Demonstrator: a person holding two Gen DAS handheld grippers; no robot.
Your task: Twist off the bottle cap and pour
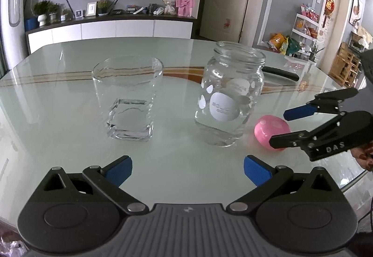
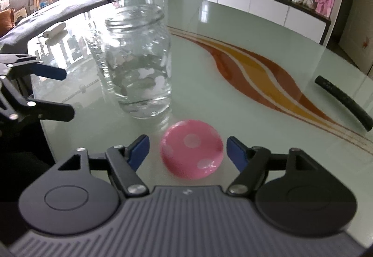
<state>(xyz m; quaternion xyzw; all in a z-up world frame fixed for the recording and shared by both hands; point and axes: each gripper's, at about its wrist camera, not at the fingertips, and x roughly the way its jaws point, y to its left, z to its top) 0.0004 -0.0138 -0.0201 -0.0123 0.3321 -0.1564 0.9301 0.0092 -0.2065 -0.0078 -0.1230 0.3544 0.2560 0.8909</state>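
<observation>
Your left claw (image 1: 187, 171) fills the bottom of the left wrist view, its two blue pads spread wide with nothing between them, hanging over bare worktop (image 1: 70, 117). Beyond it you have two glass vessels standing upright and apart: one clear tumbler (image 1: 128, 100) left of centre, with a thick square base, and one glass bottle (image 1: 229, 96) right of centre, wide-mouthed, with white spots and a white label, its mouth uncapped. Some clear liquid appears to sit low in the bottle; how much you cannot tell.

One pink cap (image 1: 271, 133) with pale dots lies on the worktop just beside the bottle's base, at the lower right of it in that view. Your right claw (image 1: 283, 127) reaches in from the right edge, one finger above the cap and one in front of it.

From the right wrist view, your right claw (image 2: 187, 152) is parted, and the pink cap (image 2: 192, 148) lies flat on the worktop (image 2: 233, 105) between the two blue pads, with a gap showing at each side, so neither pad presses on it. The bottle (image 2: 137, 61) stands just behind the cap, upper left of centre. Your left claw (image 2: 67, 93) shows at the left edge, also spread. One black curved bar (image 2: 342, 98) lies alone at the right, well apart from the cap
</observation>
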